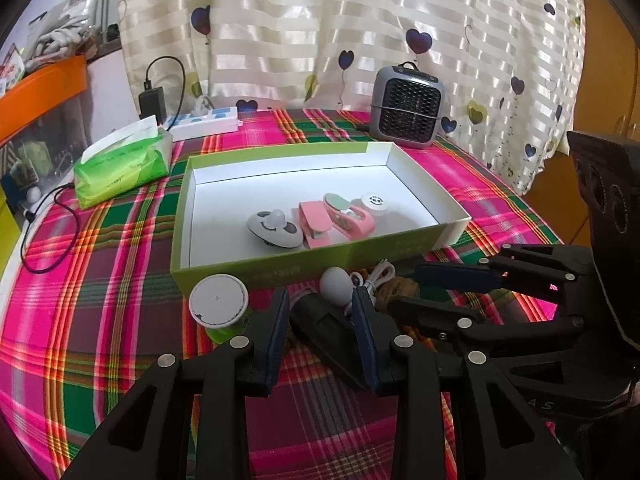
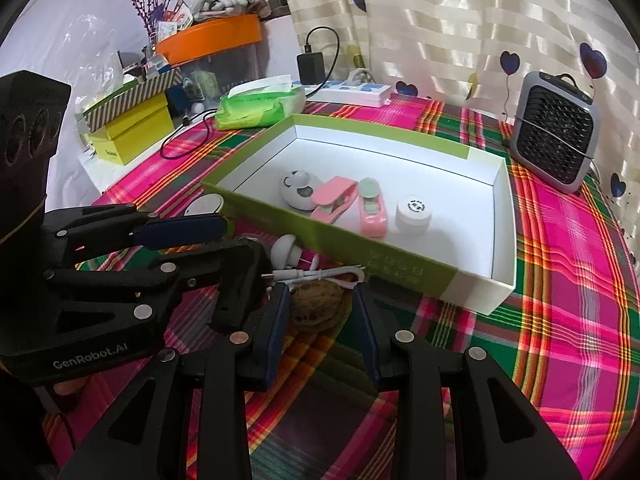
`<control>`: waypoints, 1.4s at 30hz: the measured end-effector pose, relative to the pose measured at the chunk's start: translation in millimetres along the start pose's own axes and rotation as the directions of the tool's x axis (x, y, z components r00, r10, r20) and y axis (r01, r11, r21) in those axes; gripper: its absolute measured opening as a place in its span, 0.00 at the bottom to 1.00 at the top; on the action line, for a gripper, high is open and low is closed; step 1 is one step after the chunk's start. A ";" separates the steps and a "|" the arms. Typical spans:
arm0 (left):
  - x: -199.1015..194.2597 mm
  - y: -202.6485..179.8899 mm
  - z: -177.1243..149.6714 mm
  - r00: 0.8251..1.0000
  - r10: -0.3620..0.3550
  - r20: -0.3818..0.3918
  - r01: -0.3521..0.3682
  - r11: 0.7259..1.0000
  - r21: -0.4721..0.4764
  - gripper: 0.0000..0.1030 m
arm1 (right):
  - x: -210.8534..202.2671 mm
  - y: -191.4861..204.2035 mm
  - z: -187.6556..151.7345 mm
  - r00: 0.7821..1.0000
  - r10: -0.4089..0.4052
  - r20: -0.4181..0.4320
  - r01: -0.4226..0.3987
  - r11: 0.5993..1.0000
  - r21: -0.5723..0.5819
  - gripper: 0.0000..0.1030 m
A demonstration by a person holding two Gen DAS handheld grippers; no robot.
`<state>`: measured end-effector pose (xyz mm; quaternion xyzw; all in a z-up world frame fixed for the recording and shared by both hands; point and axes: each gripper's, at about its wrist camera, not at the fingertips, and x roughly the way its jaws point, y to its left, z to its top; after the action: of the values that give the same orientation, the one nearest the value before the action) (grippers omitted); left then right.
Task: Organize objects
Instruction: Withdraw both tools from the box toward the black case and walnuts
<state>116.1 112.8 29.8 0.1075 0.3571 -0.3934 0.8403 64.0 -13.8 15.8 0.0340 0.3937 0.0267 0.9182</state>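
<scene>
We are holding the left gripper with its blue-padded fingers apart, straddling a black object and a white egg-shaped piece that lie on the cloth just in front of the box; we cannot tell whether the pads are touching either. We are keeping the right gripper spread just as wide, its fingers flanking a brown, wrinkled walnut (rough and ridged) without clearly pressing on it. A white cable is lying coiled between the walnut and the box wall.

The shallow cardboard box, green outside and white inside, is sitting on the plaid tablecloth. Inside it we are seeing a grey-and-white round toy, two pink clips lying against each other, and a small white round jar.

Left of the left gripper a white round lid on a green base is resting near the box's front corner. A green tissue pack and a grey grilled fan are standing beyond the box.
</scene>
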 end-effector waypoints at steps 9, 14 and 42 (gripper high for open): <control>0.9 -2.8 -1.4 1.000 -0.021 -0.011 0.021 1.000 0.011 0.30 | 7.9 -0.8 -1.3 1.000 0.001 -0.018 -0.001 1.000 0.003 0.33; 1.1 -3.5 -3.6 0.999 -0.028 -0.017 0.028 1.000 0.014 0.30 | 7.2 -1.5 -1.3 1.000 0.002 -0.018 -0.002 1.000 0.006 0.33; 3.3 -12.6 -17.0 0.996 0.061 -0.065 -0.061 0.998 0.013 0.37 | 1.5 -3.6 -4.8 0.999 -0.037 -0.020 0.037 0.999 0.000 0.33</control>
<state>99.5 110.3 16.4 0.1357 0.3790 -0.3658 0.8391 61.7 -17.1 11.1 0.0266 0.4034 0.0102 0.9146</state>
